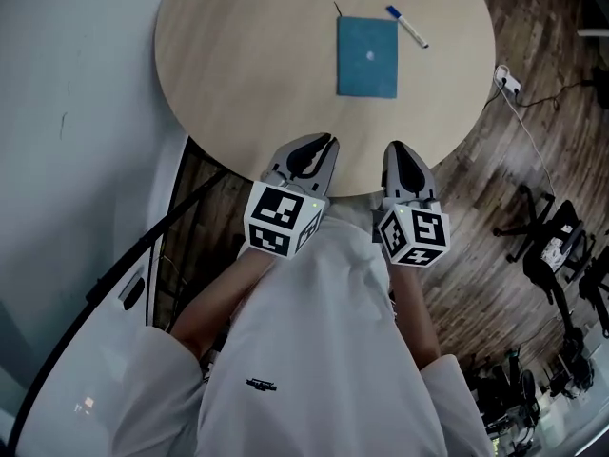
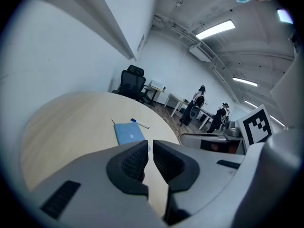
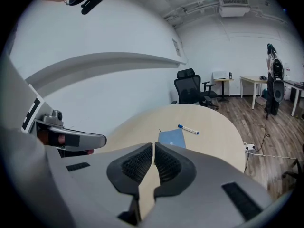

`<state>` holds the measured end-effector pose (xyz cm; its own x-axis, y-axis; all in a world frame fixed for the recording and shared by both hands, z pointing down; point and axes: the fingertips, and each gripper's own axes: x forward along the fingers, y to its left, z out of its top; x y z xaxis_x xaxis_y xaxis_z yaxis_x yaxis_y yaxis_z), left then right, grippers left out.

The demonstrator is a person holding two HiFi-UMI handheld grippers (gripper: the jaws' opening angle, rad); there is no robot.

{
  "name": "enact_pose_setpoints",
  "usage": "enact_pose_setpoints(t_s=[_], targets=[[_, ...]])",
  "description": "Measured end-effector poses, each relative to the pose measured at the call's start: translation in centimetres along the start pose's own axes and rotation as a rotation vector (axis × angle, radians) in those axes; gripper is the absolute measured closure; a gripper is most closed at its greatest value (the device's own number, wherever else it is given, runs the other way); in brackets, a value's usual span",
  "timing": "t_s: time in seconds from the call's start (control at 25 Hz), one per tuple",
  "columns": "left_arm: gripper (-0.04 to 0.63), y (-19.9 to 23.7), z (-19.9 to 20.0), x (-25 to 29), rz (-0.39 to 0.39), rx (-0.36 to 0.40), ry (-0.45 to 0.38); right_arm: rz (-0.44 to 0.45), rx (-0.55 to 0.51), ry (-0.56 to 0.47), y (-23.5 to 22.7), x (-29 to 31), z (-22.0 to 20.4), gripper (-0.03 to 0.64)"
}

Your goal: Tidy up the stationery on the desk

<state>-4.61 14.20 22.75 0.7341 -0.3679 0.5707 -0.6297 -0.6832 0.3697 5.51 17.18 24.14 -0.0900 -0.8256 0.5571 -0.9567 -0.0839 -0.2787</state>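
In the head view, we held both grippers side by side over the near edge of the round table (image 1: 238,74). The left gripper (image 1: 329,141) had its jaws pressed together with nothing between them, and so did the right gripper (image 1: 395,147). A blue notebook (image 1: 367,56) lay flat on the table's far half, right of the middle, well apart from both grippers. A pen (image 1: 407,27) with a blue cap lay just beyond the notebook's far right corner, slanting toward the table's right edge, apart from the cover. A thin dark strand (image 1: 337,9) stuck out at the notebook's far left corner. On the wooden floor past the right edge lay a power strip (image 1: 508,81).

In the left gripper view, the left gripper (image 2: 150,145) showed its ridged pads closed against each other, empty. Beyond them we saw the notebook (image 2: 128,133) and the pen (image 2: 140,123) on the table (image 2: 61,122).

In the right gripper view, the right gripper (image 3: 154,147) also had its pads shut together, empty. The notebook (image 3: 172,137) lay just past the tips, the pen (image 3: 188,129) beyond it, toward the far edge.
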Motion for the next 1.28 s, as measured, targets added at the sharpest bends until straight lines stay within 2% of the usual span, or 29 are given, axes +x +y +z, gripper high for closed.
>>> enact_pose_setpoints(t_s=[0.24,0.4,0.44,0.52,0.56,0.88,0.96,1.0,1.28], targets=[[0.572,1.3,0.2,4.7,0.05,-0.078,0.029,0.076,-0.017,0.062,-2.4,3.6,0.0,0.575],[0.57,2.1,0.4,7.4,0.095,-0.102,0.038,0.115,-0.02,0.092,-4.0,6.0,-0.1,0.575],[0.56,2.4,0.3,8.1,0.105,-0.111,0.043,0.122,-0.021,0.098,-4.4,6.7,-0.2,0.575],[0.489,3.1,-0.3,9.4,0.122,-0.135,0.056,0.135,-0.028,0.109,-5.1,8.0,-0.3,0.575],[0.478,3.4,-0.6,10.1,0.131,-0.147,0.061,0.139,-0.032,0.115,-5.5,8.7,-0.4,0.575],[0.445,6.8,-2.4,14.9,0.189,-0.212,0.087,0.156,-0.045,0.157,-8.7,14.4,-1.2,0.572],[0.438,7.5,-2.8,16.1,0.194,-0.226,0.093,0.151,-0.032,0.173,-9.5,15.6,-1.7,0.538],[0.436,7.8,-3.0,16.6,0.197,-0.232,0.096,0.15,-0.025,0.183,-9.8,16.2,-1.9,0.473],[0.431,10.6,-4.2,20.1,0.218,-0.252,0.111,0.138,-0.019,0.224,-11.2,19.9,-3.6,0.463]])
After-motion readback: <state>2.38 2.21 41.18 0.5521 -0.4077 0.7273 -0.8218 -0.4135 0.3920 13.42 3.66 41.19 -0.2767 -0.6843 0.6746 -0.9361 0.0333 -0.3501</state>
